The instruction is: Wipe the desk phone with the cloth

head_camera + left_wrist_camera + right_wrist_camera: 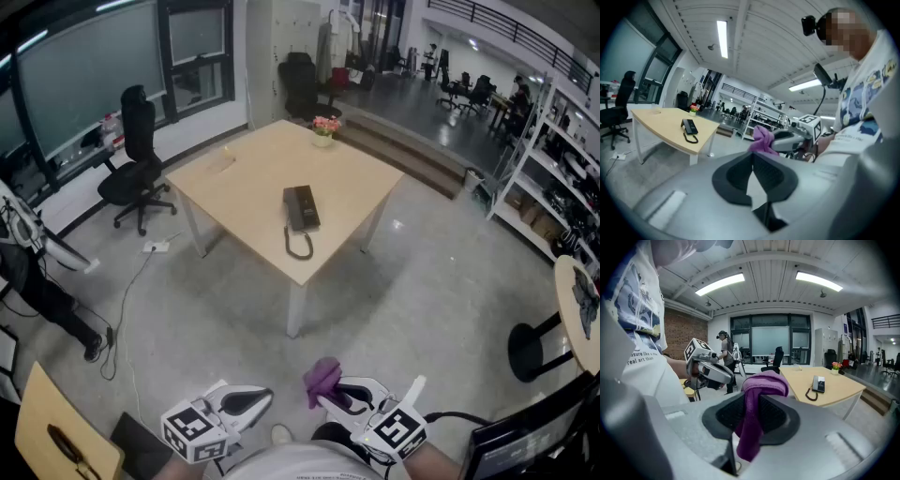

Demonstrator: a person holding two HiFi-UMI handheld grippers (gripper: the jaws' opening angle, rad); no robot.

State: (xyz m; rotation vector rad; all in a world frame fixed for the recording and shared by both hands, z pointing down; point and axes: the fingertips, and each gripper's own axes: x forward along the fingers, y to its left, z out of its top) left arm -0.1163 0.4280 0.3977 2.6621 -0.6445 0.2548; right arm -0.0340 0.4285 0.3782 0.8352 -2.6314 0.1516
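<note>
Purple cloth (323, 378) is clamped in the fingers of the right gripper (330, 394), the left gripper (261, 400) closed empty; desk phone (301, 206) lies far at 12 o'clock

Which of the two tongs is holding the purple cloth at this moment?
The right tongs, shut on the purple cloth, which drapes over and between them. The left tongs are shut with nothing between them.

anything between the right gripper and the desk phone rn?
Head view: just bare floor and the near corner of the table that carries the desk phone. No obstacle. The right gripper is shut on the purple cloth.
</note>
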